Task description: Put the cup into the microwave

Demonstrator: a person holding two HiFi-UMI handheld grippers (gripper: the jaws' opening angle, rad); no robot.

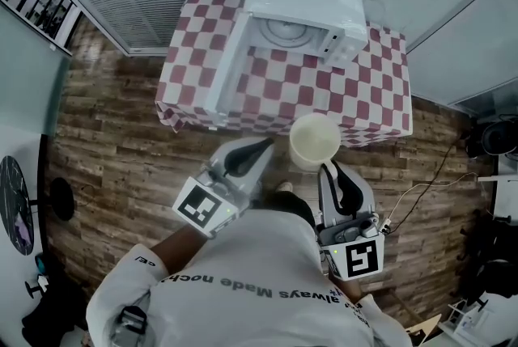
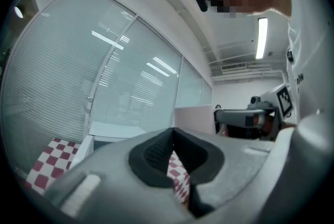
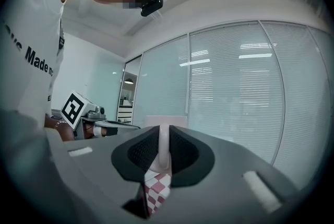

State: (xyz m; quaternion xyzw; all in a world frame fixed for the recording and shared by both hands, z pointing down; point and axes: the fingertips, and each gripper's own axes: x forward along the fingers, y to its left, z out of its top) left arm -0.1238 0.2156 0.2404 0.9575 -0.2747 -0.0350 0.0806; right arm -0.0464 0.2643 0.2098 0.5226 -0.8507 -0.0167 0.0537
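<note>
1. Microwave point(image 1: 303, 10): white, on far part of surface point(image 1: 356, 95), which is covered w/ red-and-white check cloth. Door point(image 1: 227, 66) swung fully open to the left side; turntable point(image 1: 285, 30) seen inside cavity, nothing on it.

2. Cup point(image 1: 314, 140): cream-coloured, upright, mouth up, interior seen from above. Held outside microwave, seen over near edge of surface, in line w/ the open cavity but well apart from it. Whether its base touches the surface can't be told.

3. Right tongs point(image 3: 163, 137): closed on cup wall at the rim side nearest the person; in right gripper view a thin pale strip of wall is pinched between the two black pads, check cloth showing below. Marker cube point(image 1: 363, 259) at rear of the unit.

4. Left tongs point(image 2: 173, 135): pads drawn together, nothing between them; only check cloth seen through the gap beneath. In head view they are just left of cup, not touching it, tips pointed toward the surface. Second marker cube point(image 1: 201, 205) carried behind.

5. Floor point(image 1: 105, 151): wood-plank pattern, around the surface.

6. Person: white printed top point(image 1: 251, 289), at bottom of head view.
</note>
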